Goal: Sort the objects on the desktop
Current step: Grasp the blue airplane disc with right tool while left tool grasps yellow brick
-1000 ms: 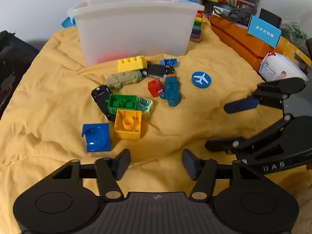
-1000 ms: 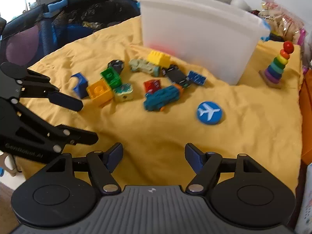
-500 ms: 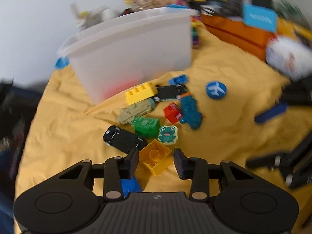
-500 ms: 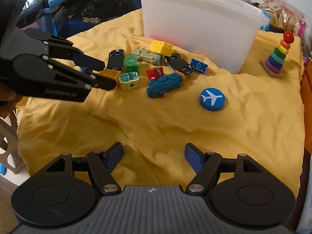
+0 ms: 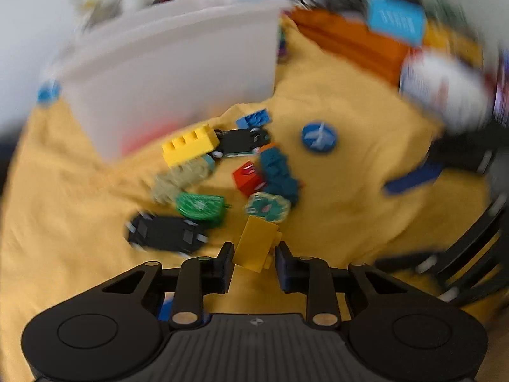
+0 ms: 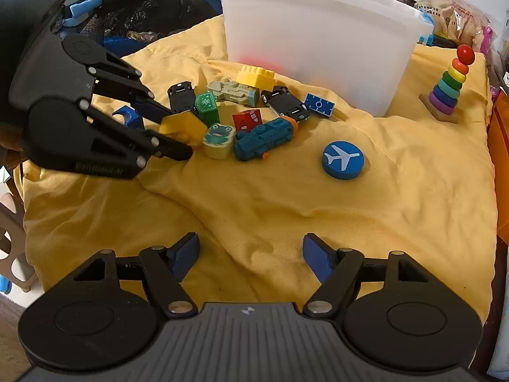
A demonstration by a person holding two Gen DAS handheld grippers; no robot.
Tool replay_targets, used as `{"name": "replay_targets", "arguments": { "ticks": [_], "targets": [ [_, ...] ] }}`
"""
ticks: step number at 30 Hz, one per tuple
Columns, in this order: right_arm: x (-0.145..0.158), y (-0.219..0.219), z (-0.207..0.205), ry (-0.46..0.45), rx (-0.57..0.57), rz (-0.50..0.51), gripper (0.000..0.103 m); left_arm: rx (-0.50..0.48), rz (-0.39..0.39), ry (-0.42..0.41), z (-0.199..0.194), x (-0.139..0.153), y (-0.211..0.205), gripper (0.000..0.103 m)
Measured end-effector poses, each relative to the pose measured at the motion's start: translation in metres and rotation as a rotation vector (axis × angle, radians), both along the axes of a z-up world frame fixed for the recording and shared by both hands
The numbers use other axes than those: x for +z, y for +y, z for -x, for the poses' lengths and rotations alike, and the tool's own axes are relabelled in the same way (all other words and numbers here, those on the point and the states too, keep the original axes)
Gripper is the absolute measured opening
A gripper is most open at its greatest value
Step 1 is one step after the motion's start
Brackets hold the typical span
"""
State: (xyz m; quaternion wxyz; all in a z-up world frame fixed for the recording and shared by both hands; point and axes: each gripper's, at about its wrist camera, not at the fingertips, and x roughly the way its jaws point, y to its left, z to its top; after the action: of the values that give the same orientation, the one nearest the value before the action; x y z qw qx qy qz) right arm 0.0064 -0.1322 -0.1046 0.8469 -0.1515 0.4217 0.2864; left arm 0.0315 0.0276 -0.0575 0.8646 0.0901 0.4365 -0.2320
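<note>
A yellow square block (image 5: 256,245) (image 6: 181,125) sits tilted between the pads of my left gripper (image 5: 254,254) (image 6: 179,133), whose jaws are closing on it and touch both its sides. Beyond it lies a cluster of toys: a black car (image 6: 181,95), a green block (image 6: 206,106), a frog block (image 6: 219,140), a red cube (image 6: 247,121), a teal vehicle (image 6: 264,138) and a yellow brick (image 6: 256,76). A white bin (image 6: 318,38) stands behind them. My right gripper (image 6: 251,251) hangs open over bare yellow cloth (image 6: 286,207), holding nothing.
A blue airplane disc (image 6: 343,160) lies alone to the right of the pile. A blue block (image 6: 127,116) sits behind the left gripper. A rainbow ring stacker (image 6: 448,89) stands at the far right. Orange boxes (image 5: 350,38) border the cloth's right side.
My left gripper moved in over the pile and narrowed its jaws around the yellow block, which tipped from studs-up to tilted. The right gripper stayed in place.
</note>
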Motion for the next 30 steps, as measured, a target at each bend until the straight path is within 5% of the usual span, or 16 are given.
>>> {"name": "replay_targets", "arguments": {
  "ticks": [4,8,21,30],
  "targets": [
    [0.001,-0.004,0.002,-0.008,-0.001,0.000,0.075,0.147,0.386,0.285,0.010,-0.017,0.022,0.031],
    [0.001,-0.012,-0.003,0.011,-0.040,-0.023,0.075,0.261,0.566,0.369,0.020,-0.039,0.037,0.033],
    [0.005,-0.012,-0.023,0.013,-0.063,-0.062,0.075,0.293,0.349,0.131,0.038,-0.006,0.040,0.049],
    [0.009,-0.018,-0.067,-0.119,-0.142,-0.005,0.074,0.213,0.211,0.033,0.040,0.005,0.012,0.054]
  ]
}}
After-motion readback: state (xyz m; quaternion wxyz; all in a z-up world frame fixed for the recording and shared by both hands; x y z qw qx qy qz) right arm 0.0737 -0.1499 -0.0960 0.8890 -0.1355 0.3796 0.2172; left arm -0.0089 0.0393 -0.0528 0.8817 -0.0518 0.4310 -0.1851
